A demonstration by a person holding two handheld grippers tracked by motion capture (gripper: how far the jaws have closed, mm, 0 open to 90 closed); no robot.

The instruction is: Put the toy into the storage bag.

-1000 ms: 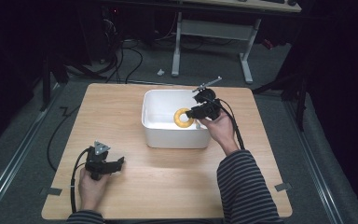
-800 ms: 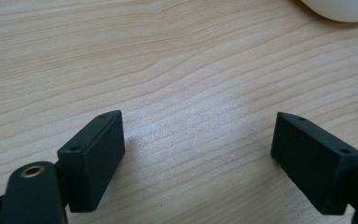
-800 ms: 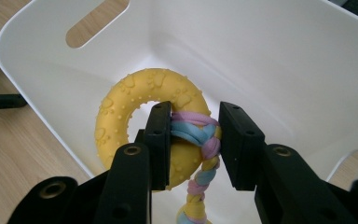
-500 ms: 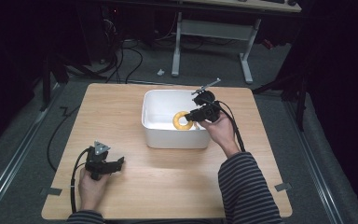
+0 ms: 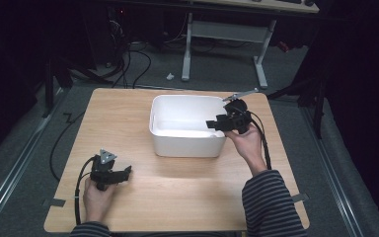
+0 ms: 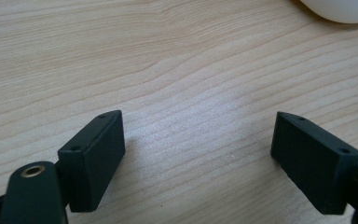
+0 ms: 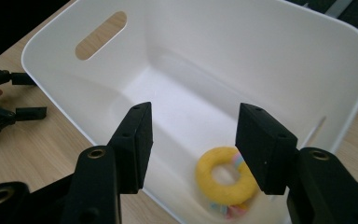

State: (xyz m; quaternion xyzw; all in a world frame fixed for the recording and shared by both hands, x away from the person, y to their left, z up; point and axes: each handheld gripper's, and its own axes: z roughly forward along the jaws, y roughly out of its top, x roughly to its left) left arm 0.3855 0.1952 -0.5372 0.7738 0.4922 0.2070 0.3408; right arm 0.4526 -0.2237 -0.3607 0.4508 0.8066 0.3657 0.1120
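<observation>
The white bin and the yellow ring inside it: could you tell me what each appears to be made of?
The white bin looks like smooth moulded plastic: rounded corners, a cut-out handle slot, a soft sheen. The yellow ring looks matte and soft, perhaps foam or rubber; blur leaves that open.

ring [image 7: 227, 176] in tub [image 5: 187, 143], tub mid-table [image 5: 177, 197]

One white bin [image 5: 187, 143], one yellow ring [image 7: 226, 175], two grippers.
</observation>
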